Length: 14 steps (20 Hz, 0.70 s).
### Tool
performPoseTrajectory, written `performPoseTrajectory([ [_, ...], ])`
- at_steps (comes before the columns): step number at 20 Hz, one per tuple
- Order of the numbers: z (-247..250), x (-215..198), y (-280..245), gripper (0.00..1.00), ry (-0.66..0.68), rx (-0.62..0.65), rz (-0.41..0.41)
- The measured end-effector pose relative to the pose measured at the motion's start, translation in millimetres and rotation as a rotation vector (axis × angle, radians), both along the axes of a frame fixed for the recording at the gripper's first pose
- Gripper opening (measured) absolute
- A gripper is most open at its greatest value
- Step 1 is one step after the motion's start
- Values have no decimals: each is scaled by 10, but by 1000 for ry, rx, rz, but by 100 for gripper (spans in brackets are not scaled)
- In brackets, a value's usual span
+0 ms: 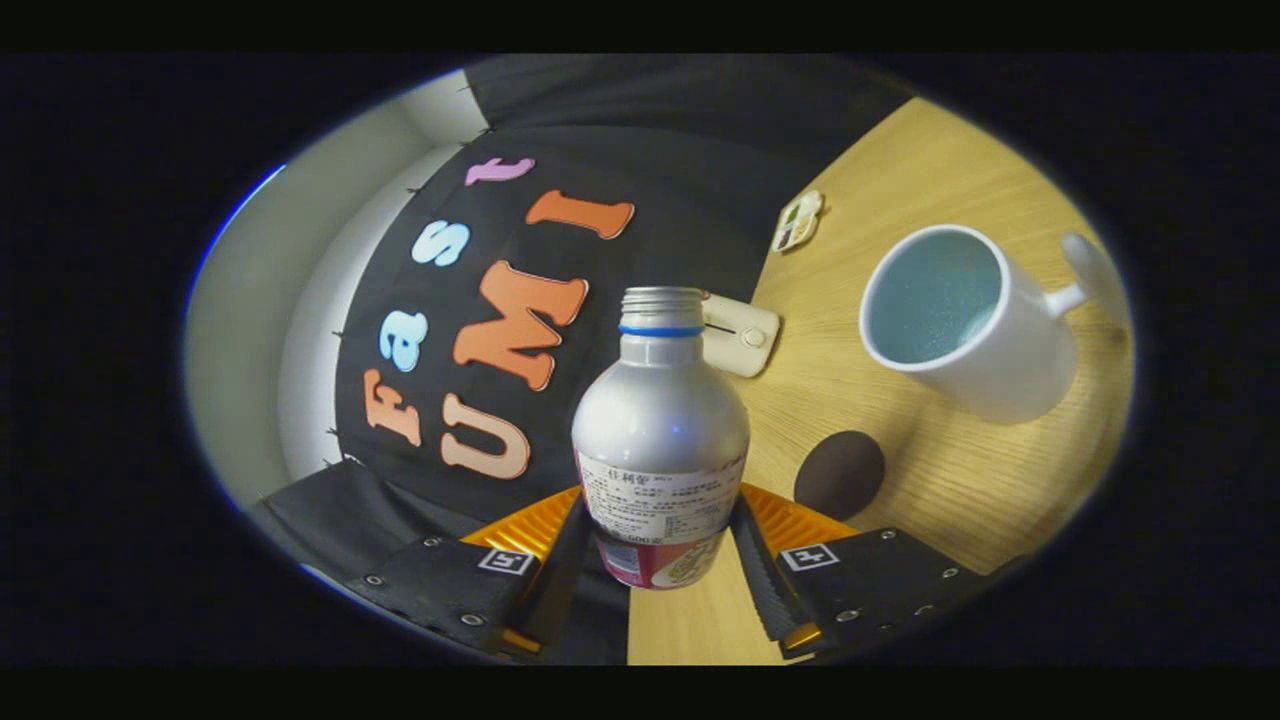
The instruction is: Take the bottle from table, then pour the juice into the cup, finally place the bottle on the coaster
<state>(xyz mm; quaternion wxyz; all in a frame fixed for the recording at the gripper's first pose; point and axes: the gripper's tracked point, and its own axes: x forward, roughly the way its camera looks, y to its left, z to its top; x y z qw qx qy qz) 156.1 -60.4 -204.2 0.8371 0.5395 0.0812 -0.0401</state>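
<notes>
A silver metal bottle [660, 420] with a white and red label and an open neck with a blue ring sits between my fingers, lifted off the wooden table [930, 470]. My gripper [660, 535] is shut on the bottle, both fingers pressing on its lower body. The view is tilted. A white mug [965, 325] with a pale blue inside stands on the table beyond the right finger, its handle pointing away from the bottle. A dark round coaster [839, 474] lies flat on the table just ahead of the right finger, between the bottle and the mug.
A small cream box with a knob [740, 335] lies on the table behind the bottle's neck. A little flat tray with coloured sections [797, 221] lies farther back near the black cloth wall. Pale walls rise beyond the cloth.
</notes>
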Motion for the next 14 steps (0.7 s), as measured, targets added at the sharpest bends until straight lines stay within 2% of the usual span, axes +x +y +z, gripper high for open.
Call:
performPoseTrajectory([
  [6,71,108,-62,74,32,-404,35],
  [14,74,371,-99,74,74,-857,55],
])
